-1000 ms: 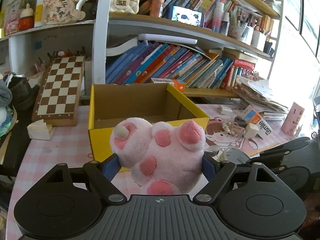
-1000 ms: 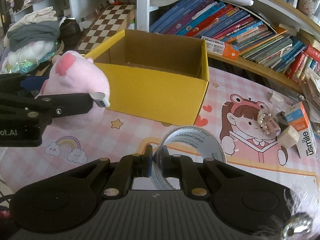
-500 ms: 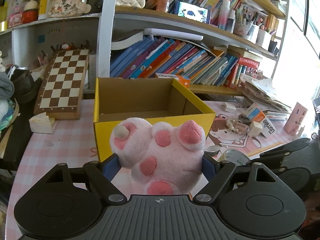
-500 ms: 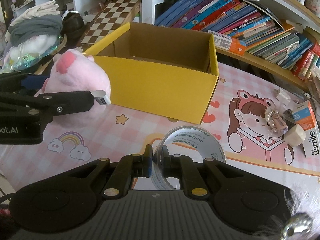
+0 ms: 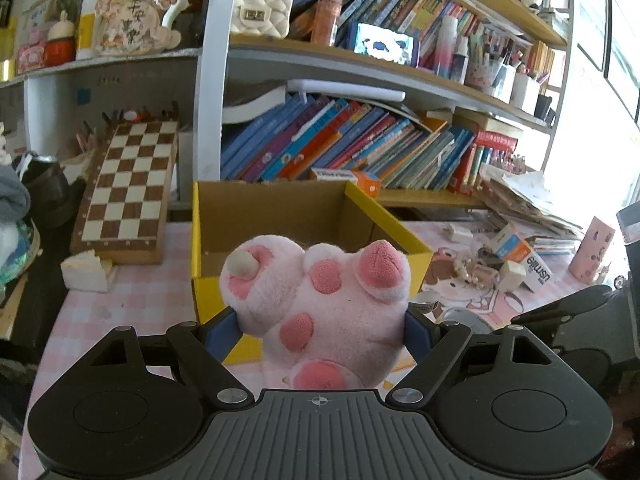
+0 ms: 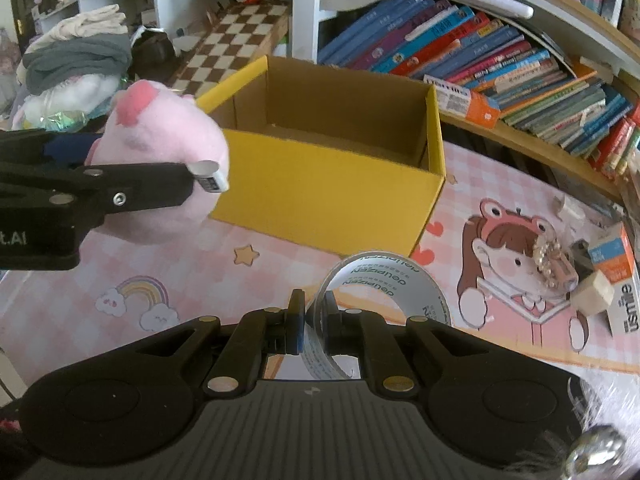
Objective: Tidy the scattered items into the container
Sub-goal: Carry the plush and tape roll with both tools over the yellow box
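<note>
A pink plush toy (image 5: 320, 312) fills the gap between my left gripper's (image 5: 320, 330) blue pads, which are shut on its sides. It hangs just in front of the open yellow cardboard box (image 5: 208, 300), above the table. From the right wrist view the plush toy (image 6: 168, 136) sits left of the box (image 6: 320, 200), whose inside looks empty. My right gripper (image 6: 314, 308) is shut on the wall of a clear tape roll (image 6: 384, 280), held near the box's front right corner.
A chessboard (image 5: 128, 184) leans behind the box on the left. Bookshelves (image 5: 340, 152) run along the back. A usmile carton (image 6: 620, 280), a pearl clip (image 6: 552, 256) and a white block (image 6: 592, 298) lie on the pink mat to the right. Folded clothes (image 6: 72, 60) pile up far left.
Both grippers have crept slightly closer to the box with their loads. Neither grip has changed.
</note>
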Demonstrator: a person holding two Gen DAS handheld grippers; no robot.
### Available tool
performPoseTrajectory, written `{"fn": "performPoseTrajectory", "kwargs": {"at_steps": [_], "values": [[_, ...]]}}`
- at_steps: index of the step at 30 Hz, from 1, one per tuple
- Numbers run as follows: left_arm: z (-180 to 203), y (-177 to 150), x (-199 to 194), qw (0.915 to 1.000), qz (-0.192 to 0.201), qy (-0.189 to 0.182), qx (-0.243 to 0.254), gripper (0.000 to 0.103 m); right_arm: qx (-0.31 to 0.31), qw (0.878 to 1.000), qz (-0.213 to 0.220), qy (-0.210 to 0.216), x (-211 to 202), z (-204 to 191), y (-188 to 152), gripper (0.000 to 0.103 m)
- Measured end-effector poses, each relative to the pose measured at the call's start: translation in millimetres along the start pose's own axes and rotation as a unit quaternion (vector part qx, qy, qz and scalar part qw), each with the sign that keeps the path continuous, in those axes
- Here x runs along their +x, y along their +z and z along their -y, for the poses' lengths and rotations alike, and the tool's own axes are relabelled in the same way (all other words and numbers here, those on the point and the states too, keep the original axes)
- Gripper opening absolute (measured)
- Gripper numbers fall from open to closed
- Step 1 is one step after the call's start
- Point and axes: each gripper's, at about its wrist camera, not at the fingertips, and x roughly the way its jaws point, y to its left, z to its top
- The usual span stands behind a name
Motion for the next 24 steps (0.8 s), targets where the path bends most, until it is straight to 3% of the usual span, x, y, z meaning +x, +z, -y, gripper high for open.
{"fn": "performPoseTrajectory", "kwargs": {"at_steps": [9,17,24], "values": [[-6.3,24.2,5.9,0.9993,0.03,0.002,0.02,0.084,-0.004,0.999,0.047,0.009,-7.1,6.2,34.4,0.008],[-15.5,62.5,22.1,0.9971,0.067,0.006,0.035,0.084,-0.045,0.994,0.096,0.03,-7.2,13.9,77.3,0.008],[-24.1,83.5,43.1,0.9962,0.073,0.011,0.046,0.084,-0.081,0.991,0.101,0.039,2.8,19.7,111.0,0.008]]}}
